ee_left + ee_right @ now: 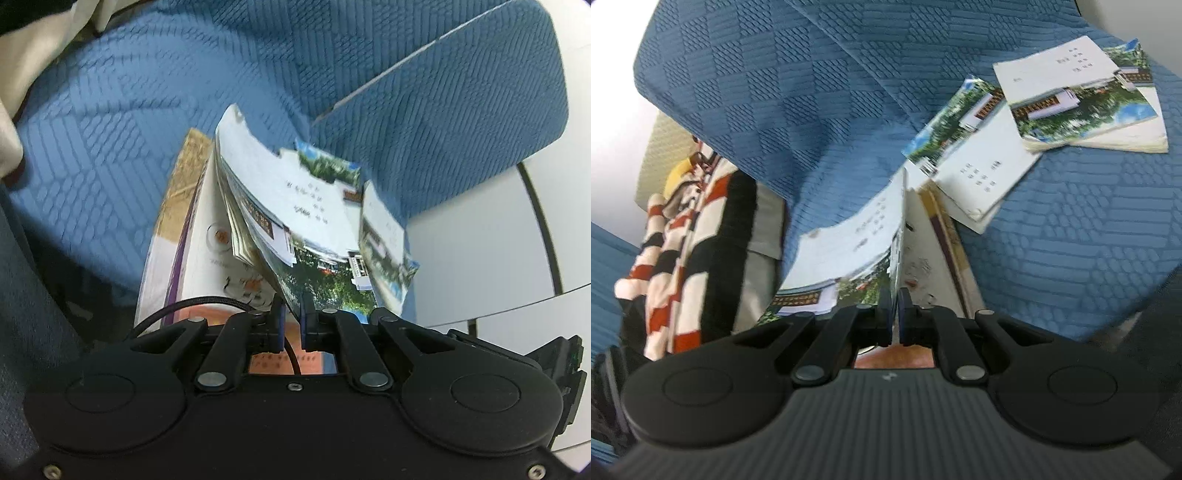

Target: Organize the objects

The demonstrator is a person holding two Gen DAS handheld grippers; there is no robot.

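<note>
Several booklets with white covers and green landscape photos lie on a blue quilted sofa. In the left wrist view my left gripper is shut on the lower edge of a photo booklet, which droops over a larger purple and white book. Another booklet stands to its right. In the right wrist view my right gripper is shut on the edge of a photo booklet, held upright beside the purple and white book. Two more booklets lie farther right.
The blue sofa seat and back cushion surround the books. A white table sits right of the sofa. A red, white and black striped cloth hangs at the left over a beige cushion.
</note>
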